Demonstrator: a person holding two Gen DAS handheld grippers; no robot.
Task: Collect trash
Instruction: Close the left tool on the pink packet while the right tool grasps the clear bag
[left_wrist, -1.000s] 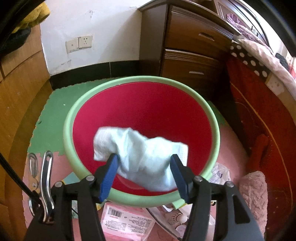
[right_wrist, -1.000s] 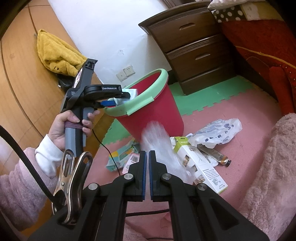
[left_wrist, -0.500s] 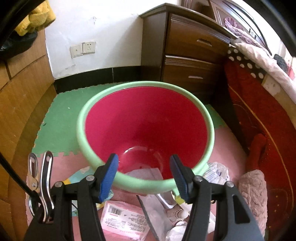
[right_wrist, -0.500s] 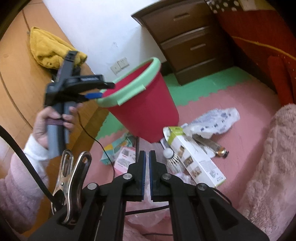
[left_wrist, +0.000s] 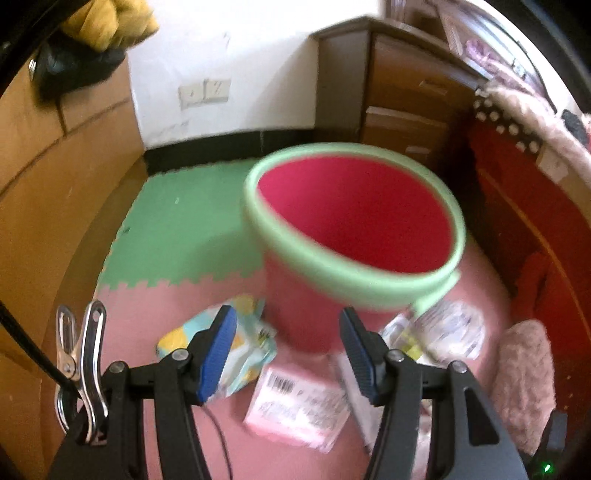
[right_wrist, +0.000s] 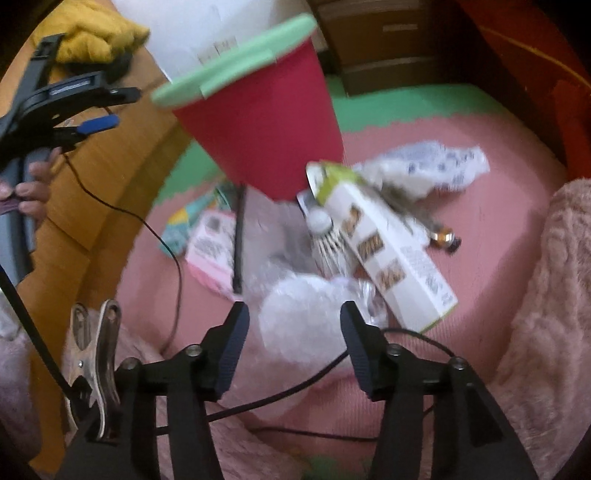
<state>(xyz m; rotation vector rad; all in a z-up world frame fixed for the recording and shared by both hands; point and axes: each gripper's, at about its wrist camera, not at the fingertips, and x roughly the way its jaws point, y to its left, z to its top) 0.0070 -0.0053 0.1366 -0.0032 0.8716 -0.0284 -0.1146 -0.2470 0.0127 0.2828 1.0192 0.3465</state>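
Note:
The red bin with a green rim (left_wrist: 354, 225) stands on the foam floor; it also shows in the right wrist view (right_wrist: 258, 122). My left gripper (left_wrist: 288, 350) is open and empty, held above and short of the bin. My right gripper (right_wrist: 291, 343) is open, low over a crumpled clear plastic bag (right_wrist: 306, 317) that lies between its fingers. Around the bin lie a white carton (right_wrist: 391, 247), a shuttlecock (right_wrist: 325, 236), a pink packet (left_wrist: 295, 410), a blue-yellow wrapper (left_wrist: 236, 343) and a printed white bag (right_wrist: 432, 166).
A dark wooden drawer chest (left_wrist: 399, 96) stands behind the bin. A red bedspread (left_wrist: 535, 206) is on the right, a wooden wall (left_wrist: 48, 192) on the left. A pink fluffy blanket (right_wrist: 546, 295) lies at the right. A black cable (right_wrist: 166, 243) crosses the floor.
The tissue left my left gripper and dropped into the bin; that gripper then pulled back and left. My right gripper went from shut to open and moved down over the clear bag.

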